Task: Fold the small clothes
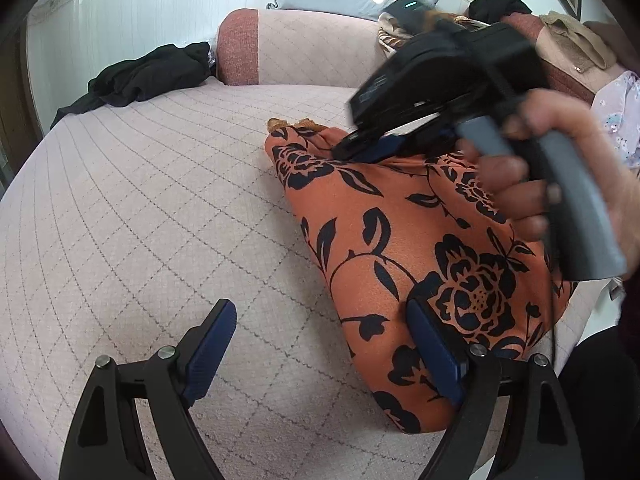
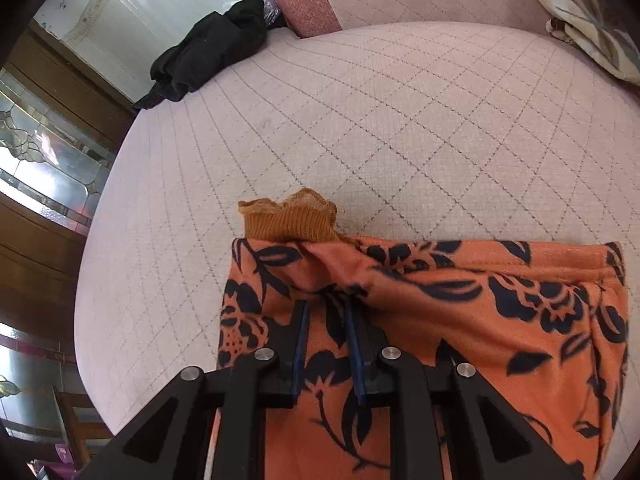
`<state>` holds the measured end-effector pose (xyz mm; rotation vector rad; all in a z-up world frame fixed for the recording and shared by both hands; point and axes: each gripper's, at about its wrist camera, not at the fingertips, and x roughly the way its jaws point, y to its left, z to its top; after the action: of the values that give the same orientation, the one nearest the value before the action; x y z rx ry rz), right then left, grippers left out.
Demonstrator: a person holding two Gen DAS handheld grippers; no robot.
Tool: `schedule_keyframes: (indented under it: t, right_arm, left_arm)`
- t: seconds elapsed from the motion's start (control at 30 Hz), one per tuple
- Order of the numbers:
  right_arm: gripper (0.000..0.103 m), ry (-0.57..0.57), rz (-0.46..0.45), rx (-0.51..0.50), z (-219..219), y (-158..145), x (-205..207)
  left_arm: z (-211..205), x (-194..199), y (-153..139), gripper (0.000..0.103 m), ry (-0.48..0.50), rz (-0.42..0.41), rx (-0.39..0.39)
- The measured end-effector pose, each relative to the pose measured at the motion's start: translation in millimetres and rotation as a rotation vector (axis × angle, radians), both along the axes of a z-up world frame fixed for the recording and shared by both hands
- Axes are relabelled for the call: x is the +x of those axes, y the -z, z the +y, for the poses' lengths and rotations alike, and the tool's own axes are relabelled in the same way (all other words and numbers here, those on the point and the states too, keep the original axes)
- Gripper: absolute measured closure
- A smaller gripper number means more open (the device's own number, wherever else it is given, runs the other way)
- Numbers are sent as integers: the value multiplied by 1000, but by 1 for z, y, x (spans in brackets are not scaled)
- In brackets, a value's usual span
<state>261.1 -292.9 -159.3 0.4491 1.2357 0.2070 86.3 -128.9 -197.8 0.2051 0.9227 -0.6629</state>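
An orange garment with a black flower print lies folded on the quilted pink cushion. A mustard knit cuff sticks out from its far edge. My left gripper is open at the garment's near left edge, its right finger over the cloth. My right gripper sits low over the garment near the cuff, jaws narrowly apart with a fold of cloth bunched at the tips. It also shows in the left wrist view, held by a hand.
A crumpled black garment lies at the cushion's far left edge. A pink sofa backrest rises behind. More clothes and a patterned pillow lie at the right. Wooden doors with glass stand to the left.
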Motion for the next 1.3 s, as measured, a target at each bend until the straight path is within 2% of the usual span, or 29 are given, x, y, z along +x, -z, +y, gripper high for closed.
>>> schedule_keyframes:
  t: [0.13,0.27,0.5,0.57,0.63,0.67,0.8,0.9,0.97,1.0,1.03,1.1,1.3]
  right_arm:
    - [81,19,-29,32,-19,-20,-31]
    - [81,28,-50,3,-44,-43,-90]
    - [80,66,-59,-51,-70,-45,-161]
    - [70,51,-5,-76,-69,-26,-174]
    - [70,44,-20,-80,-68,-15,-182]
    - [70,43,-49,-85,-68,-17,-186]
    - [70,65,-34,-62,-73,-30,-187]
    - [69,98,-94,-66,-85,-46,-187]
    - [65,129,-113,-51,-98,-50,-187]
    - [54,151,-119,-34,-105,-50,-187]
    - [37,174,-127,-21,-112,-50,-186]
    - [34,233,-160,-8,-124,-51,-188]
    - [34,296,-177,46,-145,-44,-193]
  left_arm:
    - [1,2,0,15,-11,15,-6]
    - [2,2,0,14,-19,5,0]
    - [0,-3,0,13,-31,-20,12]
    - [-1,-4,-1,13,-28,-27,16]
    - [-1,-5,-1,13,-32,-39,21]
    - [0,-5,-1,13,-33,-41,21]
    - [-1,-5,-4,13,-38,-39,28]
    - [-4,-6,-8,13,-42,-57,41]
    - [-6,-7,-9,13,-40,-68,49]
    - [-7,-8,-10,13,-39,-73,53]
    - [-7,-8,-10,13,-37,-78,57]
    - [-8,-8,-10,13,-35,-83,61]
    - [-9,-9,-11,13,-36,-91,68]
